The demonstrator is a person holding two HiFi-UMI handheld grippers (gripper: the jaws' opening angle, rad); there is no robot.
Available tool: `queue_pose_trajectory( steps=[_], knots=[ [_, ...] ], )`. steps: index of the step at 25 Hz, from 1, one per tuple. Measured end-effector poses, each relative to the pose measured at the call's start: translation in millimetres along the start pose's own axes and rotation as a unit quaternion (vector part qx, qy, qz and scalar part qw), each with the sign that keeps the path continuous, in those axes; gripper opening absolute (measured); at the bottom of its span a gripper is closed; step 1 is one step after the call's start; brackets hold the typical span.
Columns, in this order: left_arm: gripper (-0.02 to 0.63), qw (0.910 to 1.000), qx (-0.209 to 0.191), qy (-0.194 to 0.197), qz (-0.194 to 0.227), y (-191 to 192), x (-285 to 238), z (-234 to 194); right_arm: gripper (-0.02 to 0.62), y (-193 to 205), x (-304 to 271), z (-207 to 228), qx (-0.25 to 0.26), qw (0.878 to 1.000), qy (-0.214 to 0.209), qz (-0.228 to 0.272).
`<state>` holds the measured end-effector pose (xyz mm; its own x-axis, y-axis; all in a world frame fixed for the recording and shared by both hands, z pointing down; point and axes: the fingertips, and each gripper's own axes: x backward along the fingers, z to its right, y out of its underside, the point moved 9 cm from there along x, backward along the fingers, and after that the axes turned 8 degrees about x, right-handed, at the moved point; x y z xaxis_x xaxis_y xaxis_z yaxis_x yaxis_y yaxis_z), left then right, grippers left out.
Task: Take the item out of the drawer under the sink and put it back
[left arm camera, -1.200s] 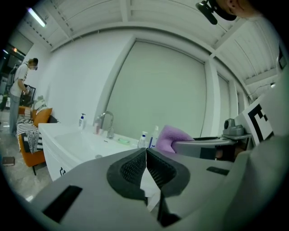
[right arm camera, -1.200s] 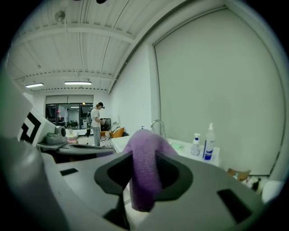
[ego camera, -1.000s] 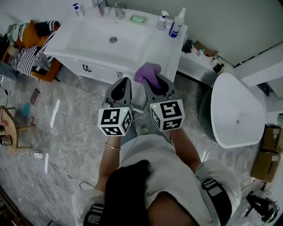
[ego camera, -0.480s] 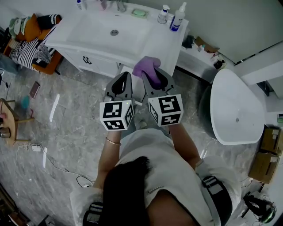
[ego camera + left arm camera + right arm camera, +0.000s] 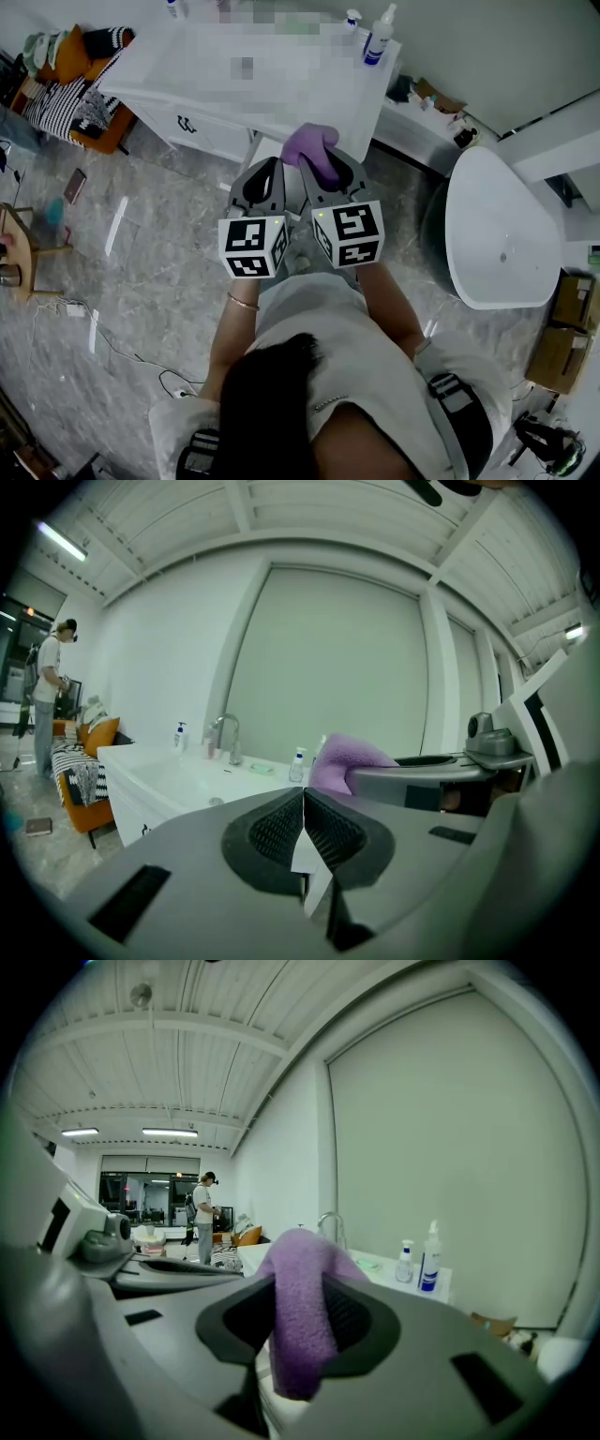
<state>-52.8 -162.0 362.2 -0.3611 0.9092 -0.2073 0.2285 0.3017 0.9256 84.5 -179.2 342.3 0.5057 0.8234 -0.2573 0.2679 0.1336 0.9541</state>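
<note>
A purple cloth (image 5: 312,142) sticks up out of my right gripper (image 5: 324,167), which is shut on it in front of the white sink vanity (image 5: 202,127). In the right gripper view the cloth (image 5: 298,1321) hangs folded over between the dark pads. My left gripper (image 5: 265,171) hovers right beside it on the left, with its jaws shut and nothing in them. In the left gripper view its pads (image 5: 281,832) meet, and the cloth (image 5: 342,761) shows to the right. The vanity's drawer front with a dark handle (image 5: 185,124) is shut.
Two pump bottles (image 5: 378,39) stand at the counter's right end. A white bathtub (image 5: 502,234) lies to the right. An orange chair with striped clothes (image 5: 66,84) is left of the vanity. A person (image 5: 203,1218) stands far off.
Both grippers have drifted a little across the floor and stand closer together. The cloth stays gripped in the right one. The view has tilted, so the vanity sits higher in frame.
</note>
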Motion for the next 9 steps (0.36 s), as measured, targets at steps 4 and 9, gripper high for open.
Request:
queue_pose_trajectory(
  steps=[4, 9],
  knots=[
    [0.005, 1.0, -0.004, -0.004, 0.0, 2.2, 0.8, -0.2, 0.126, 4.8, -1.0, -1.7, 0.012, 1.0, -0.006, -0.005],
    [0.005, 0.9998, -0.013, -0.013, -0.004, 3.8, 1.5, -4.3, 0.126, 9.0, -2.8, -4.0, 0.019, 1.0, -0.007, -0.01]
  ],
)
